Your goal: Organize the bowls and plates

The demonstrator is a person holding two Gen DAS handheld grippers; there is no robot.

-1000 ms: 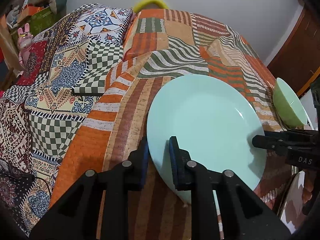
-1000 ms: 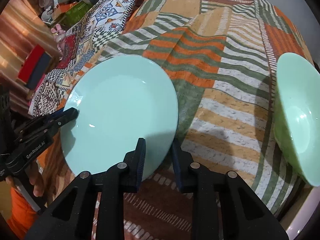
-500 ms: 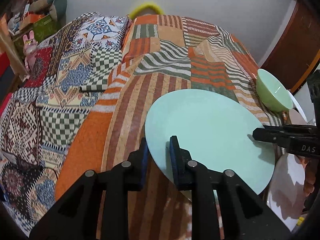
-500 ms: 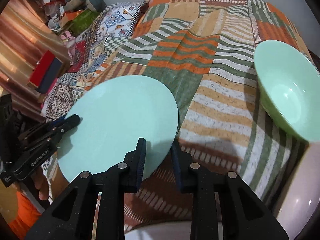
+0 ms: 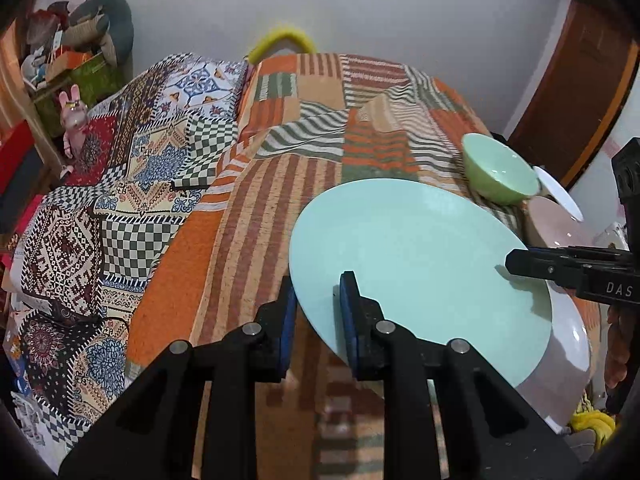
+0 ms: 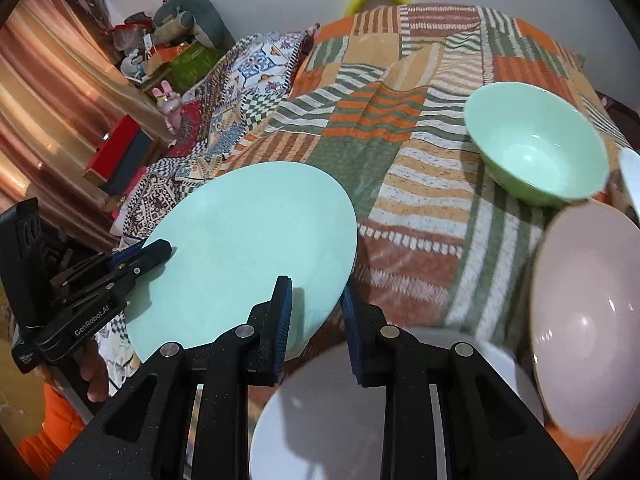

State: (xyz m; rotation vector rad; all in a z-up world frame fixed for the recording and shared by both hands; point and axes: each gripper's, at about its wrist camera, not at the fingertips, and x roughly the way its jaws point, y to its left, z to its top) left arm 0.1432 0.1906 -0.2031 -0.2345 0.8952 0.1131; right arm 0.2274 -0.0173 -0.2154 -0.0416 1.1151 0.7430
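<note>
The pale green plate (image 5: 420, 268) is being carried clear of the patchwork-covered bed (image 5: 280, 184), the left gripper (image 5: 318, 312) clenched on its rim at about 7 o'clock in the left wrist view and the right gripper (image 6: 316, 312) clenched on the opposite rim, at about 5 o'clock in the right wrist view. My judgement is that this is the transfer step: the next move calls for keeping both grips level and lowering the plate onto the white plate (image 6: 340, 412) just below it. The green bowl (image 6: 536, 144) and the pinkish bowl (image 6: 588, 312) sit toward 2 and 3 o'clock, apart from the jaws.

A striped orange patchwork bedspread (image 5: 320, 120) fills the middle, with a checkered quilt (image 5: 120, 184) touching its left edge, a pink bunny toy (image 5: 74, 118) beyond that, and a yellow hoop (image 5: 280, 40) behind it
</note>
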